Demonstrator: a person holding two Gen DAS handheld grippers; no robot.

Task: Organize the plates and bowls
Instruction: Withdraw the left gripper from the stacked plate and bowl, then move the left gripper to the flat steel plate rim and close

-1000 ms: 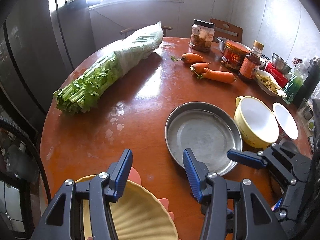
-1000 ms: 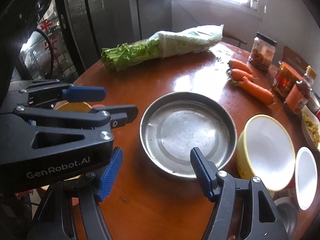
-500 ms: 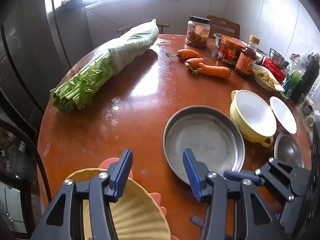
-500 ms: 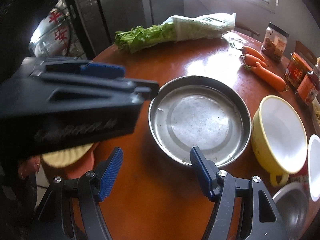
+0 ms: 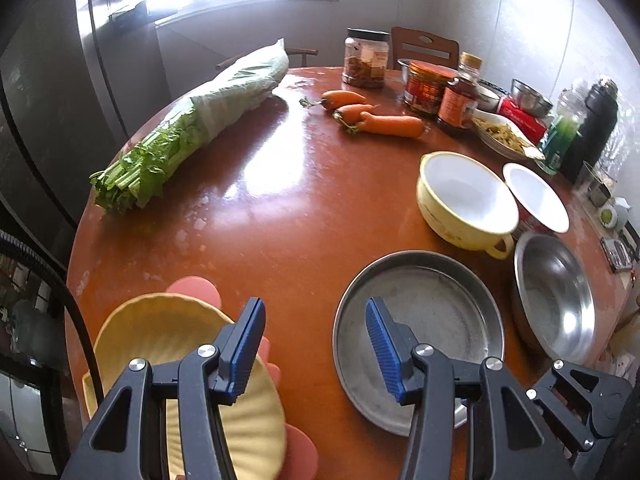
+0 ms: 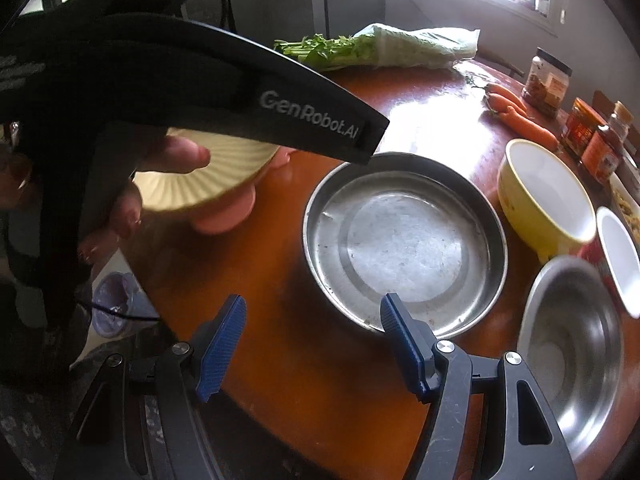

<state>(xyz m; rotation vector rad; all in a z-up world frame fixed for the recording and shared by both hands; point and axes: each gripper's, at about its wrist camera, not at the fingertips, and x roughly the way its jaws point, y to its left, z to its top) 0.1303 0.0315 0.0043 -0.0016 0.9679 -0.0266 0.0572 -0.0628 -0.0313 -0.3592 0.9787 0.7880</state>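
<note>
My left gripper (image 5: 316,346) is open and empty, low over the table's near edge, between a ribbed yellow plate (image 5: 160,344) on a pink plate (image 5: 196,288) and a steel pan (image 5: 432,320). My right gripper (image 6: 312,344) is open and empty at the near rim of the steel pan (image 6: 404,240). A yellow bowl (image 5: 464,200), a small white bowl (image 5: 536,196) and a steel bowl (image 5: 556,300) stand to the right. The left gripper's body (image 6: 200,92) hides part of the yellow plate (image 6: 208,168) in the right wrist view.
A bagged celery bunch (image 5: 192,128) lies at the far left of the round wooden table (image 5: 280,200). Carrots (image 5: 376,118), jars (image 5: 366,58), bottles (image 5: 592,128) and a dish of food (image 5: 504,136) crowd the far right. A fridge (image 5: 52,80) stands at left.
Both grippers pulled back toward the near edge and swung right; the steel bowl has come into view. Both grippers stayed open and empty. No dish moved.
</note>
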